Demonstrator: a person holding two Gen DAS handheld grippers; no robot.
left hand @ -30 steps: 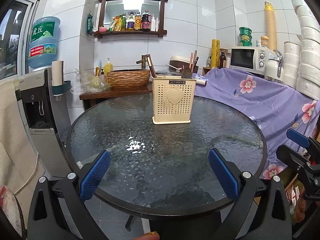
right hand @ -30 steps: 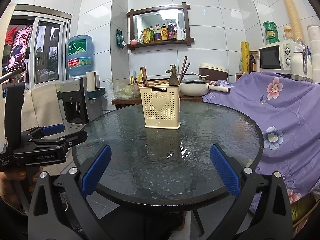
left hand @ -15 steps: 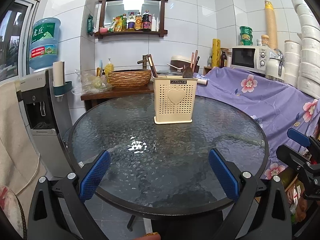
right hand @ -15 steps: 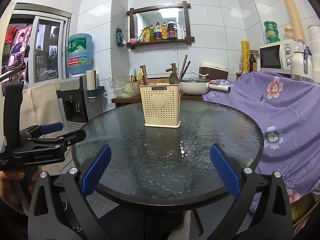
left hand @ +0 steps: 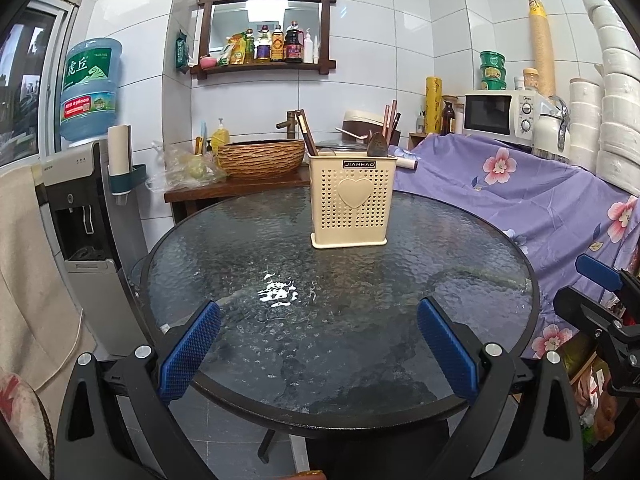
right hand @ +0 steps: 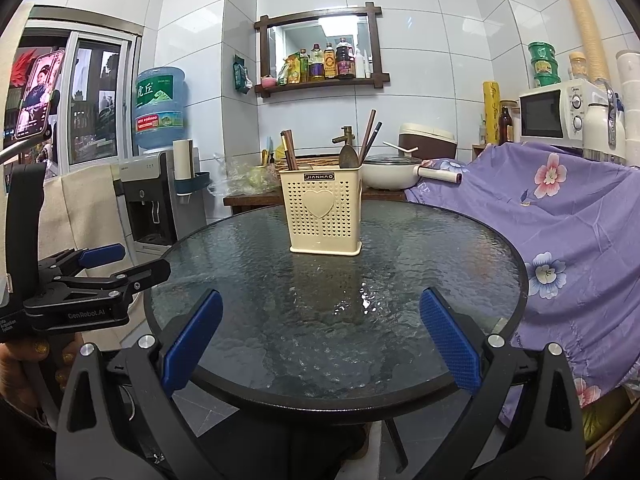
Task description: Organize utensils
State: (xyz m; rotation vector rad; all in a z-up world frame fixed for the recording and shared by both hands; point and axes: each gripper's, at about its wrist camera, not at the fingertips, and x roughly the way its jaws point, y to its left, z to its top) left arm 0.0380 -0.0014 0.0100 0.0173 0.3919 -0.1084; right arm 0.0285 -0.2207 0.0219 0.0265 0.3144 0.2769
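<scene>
A cream perforated holder (left hand: 351, 201) with a heart on its front is set upright on the round glass table (left hand: 336, 320), past centre toward 12 o'clock in both wrist views and well apart from each gripper. Inside it, dark brown chopsticks (left hand: 305, 133) are seen leaning at the 11 o'clock corner, a dark spoon (left hand: 377, 145) is seen standing near the 1 o'clock corner, and 2 thin sticks (left hand: 390, 118) are angled up beside the spoon. How the holder is divided inside cannot be told.

Behind the table, a woven basket (left hand: 260, 158) is placed on a wooden side shelf (left hand: 224, 189), and a white pot (right hand: 390, 172) with a glass lid is seen at 1 o'clock in the right view.

The glass around the holder is bare out to the dark rim on all sides. The table edge at 3 o'clock is bordered by a purple flowered cloth (left hand: 532, 196), and a water dispenser (left hand: 84, 216) is stood close to the rim at 9 o'clock.

The left gripper (left hand: 320, 348) is held wide, nothing between its blue pads (left hand: 188, 350), just over the near rim at 6 o'clock. The right gripper (right hand: 320, 346) is likewise spread wide and empty above the near rim.
</scene>
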